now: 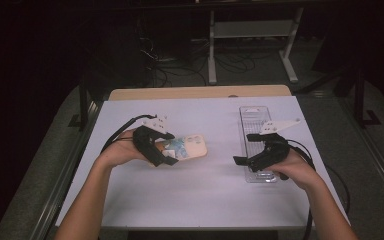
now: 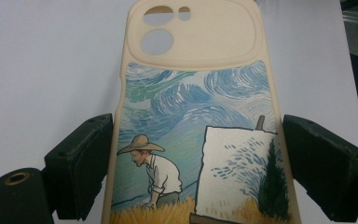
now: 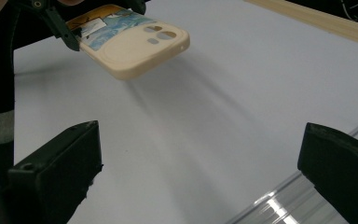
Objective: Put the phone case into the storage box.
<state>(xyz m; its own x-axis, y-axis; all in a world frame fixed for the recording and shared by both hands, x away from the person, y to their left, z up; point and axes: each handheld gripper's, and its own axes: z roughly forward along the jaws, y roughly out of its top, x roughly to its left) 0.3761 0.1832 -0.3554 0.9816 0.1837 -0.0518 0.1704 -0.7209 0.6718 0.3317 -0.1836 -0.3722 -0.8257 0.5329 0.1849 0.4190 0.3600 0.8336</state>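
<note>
A beige phone case (image 1: pixel 190 147) with a painted scene of a man in a straw hat at an easel is held level, just above the white table. My left gripper (image 1: pixel 169 148) is shut on it, and the two jaws press on the long edges of the phone case (image 2: pixel 196 116), with the camera cut-outs at the far end. In the right gripper view the phone case (image 3: pixel 135 39) casts a shadow on the table. My right gripper (image 1: pixel 243 148) hovers over a clear plastic tray (image 1: pixel 253 120), pointing towards the case. That right gripper (image 3: pixel 196 158) is open wide with nothing between its jaws.
The white table top (image 1: pixel 200 195) has a wooden strip (image 1: pixel 200 92) along its far edge. The clear tray (image 3: pixel 284 205) lies lengthwise at the right side. Beyond the table stand the legs of a white desk (image 1: pixel 212 55), with cables on the dark floor.
</note>
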